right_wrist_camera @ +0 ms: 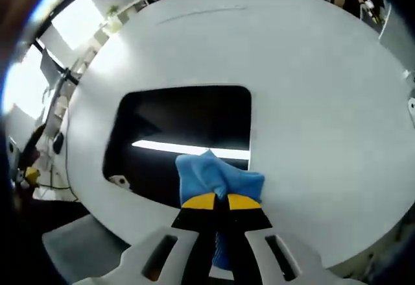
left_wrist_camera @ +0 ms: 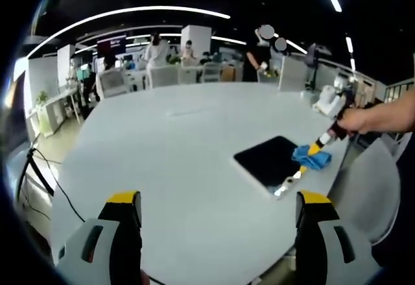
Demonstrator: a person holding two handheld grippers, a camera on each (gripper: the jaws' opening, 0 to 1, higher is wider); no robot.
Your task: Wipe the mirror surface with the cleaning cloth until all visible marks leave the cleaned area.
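Right hand-held gripper (right_wrist_camera: 214,202) pinches blue cloth (right_wrist_camera: 217,175) on mirror (right_wrist_camera: 188,119) edge

A dark, rounded-corner rectangular mirror (right_wrist_camera: 185,129) lies flat on the white table (right_wrist_camera: 311,84) near its edge, reflecting a bright ceiling light strip, with a crumpled blue cloth (right_wrist_camera: 217,176) resting on the mirror's near edge, pinched in the right claw (right_wrist_camera: 214,201).
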